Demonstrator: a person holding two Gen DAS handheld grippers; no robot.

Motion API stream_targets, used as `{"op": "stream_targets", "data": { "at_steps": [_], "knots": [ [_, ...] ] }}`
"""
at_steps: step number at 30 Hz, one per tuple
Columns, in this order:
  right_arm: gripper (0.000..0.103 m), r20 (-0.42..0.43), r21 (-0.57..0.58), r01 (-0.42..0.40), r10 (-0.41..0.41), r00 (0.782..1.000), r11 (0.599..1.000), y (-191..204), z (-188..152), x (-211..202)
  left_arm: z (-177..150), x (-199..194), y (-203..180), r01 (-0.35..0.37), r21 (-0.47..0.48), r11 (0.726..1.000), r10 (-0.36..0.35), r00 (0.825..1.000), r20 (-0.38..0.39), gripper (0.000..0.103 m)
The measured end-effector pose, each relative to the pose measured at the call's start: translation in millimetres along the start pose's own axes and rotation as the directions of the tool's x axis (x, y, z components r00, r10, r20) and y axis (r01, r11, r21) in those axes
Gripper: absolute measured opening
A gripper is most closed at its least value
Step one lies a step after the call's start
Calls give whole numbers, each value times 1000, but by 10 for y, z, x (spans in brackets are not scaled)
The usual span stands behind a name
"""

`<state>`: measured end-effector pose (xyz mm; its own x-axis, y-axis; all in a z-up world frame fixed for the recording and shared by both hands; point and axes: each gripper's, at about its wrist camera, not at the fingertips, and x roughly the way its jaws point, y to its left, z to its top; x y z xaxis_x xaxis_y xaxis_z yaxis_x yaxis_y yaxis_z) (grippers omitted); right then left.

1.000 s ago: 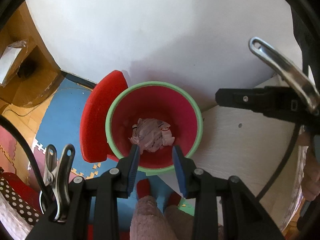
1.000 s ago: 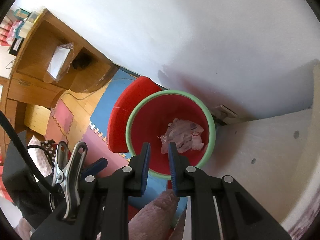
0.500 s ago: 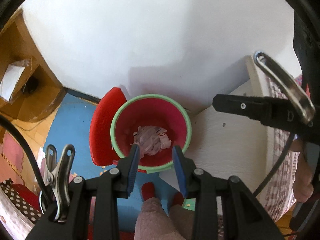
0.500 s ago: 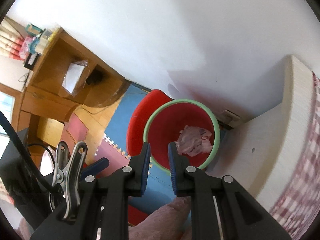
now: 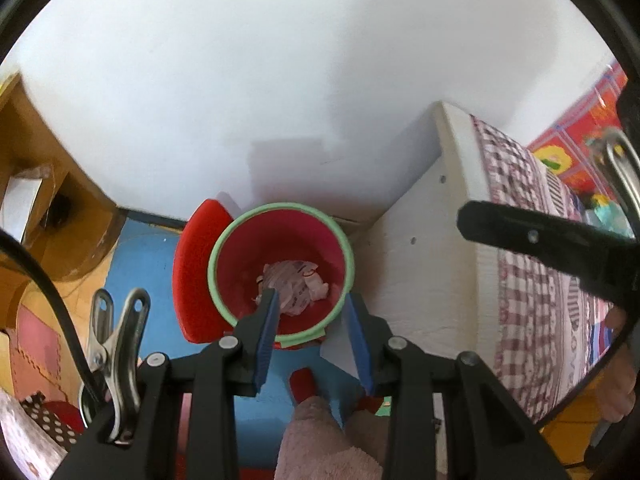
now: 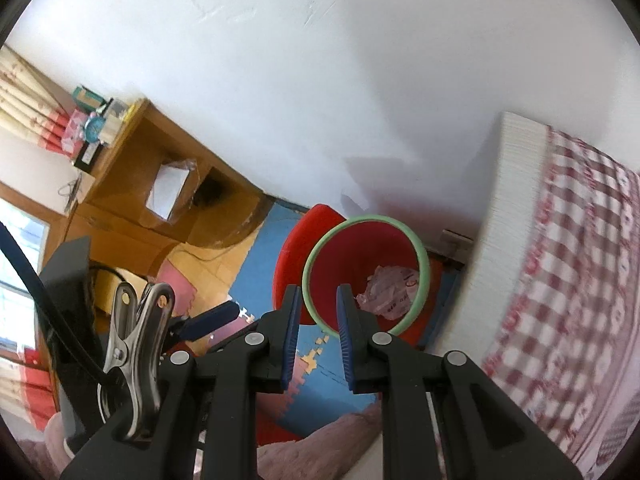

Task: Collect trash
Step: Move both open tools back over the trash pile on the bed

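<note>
The crumpled wrapper (image 5: 294,285) lies at the bottom of the red bin (image 5: 240,256) with the green rim, well below both my grippers, and neither one touches it. My left gripper (image 5: 312,314) hangs above the bin's near rim, its blue pads a moderate gap apart with nothing between them; through that gap I see the wrapper and the rim. My right gripper (image 6: 318,312) sits off to the side of the bin, jaws narrow and empty, with the rim's near edge showing between the pads. The bin stands on the blue foam mat (image 6: 260,256) in a tight corner: white wall behind it, the white bed frame (image 5: 424,264) just beside it, and its red lid (image 5: 192,272) leaning against the other side. Above the bin is free space. Both grippers point steeply downward, the right one more slanted.
</note>
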<state>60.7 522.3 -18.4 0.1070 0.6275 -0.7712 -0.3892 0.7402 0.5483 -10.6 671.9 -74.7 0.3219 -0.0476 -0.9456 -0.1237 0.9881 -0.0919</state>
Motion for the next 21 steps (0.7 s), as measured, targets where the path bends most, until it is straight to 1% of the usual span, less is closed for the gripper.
{"op": "stream_targets", "data": {
  "at_steps": [6,13,18,21],
  "knots": [
    [19,65,49,5,-9,998,999,-194,-200,-376,20,-90,-308,33,60,998,-33,999,4,35],
    [19,146,105,13,-28,989,994,-490,-460,-834,41,-206,-742,41,135,990,-43,999,16,35],
    [19,197,150,18,-47,979,989,-764,-719,-1192,32,-268,-1111,47,179,983,-51,998,20,35],
    [19,219,175,26,-65,974,984,-907,-901,-1374,12,-297,-1321,62,191,980,-65,998,7,35]
  ]
}}
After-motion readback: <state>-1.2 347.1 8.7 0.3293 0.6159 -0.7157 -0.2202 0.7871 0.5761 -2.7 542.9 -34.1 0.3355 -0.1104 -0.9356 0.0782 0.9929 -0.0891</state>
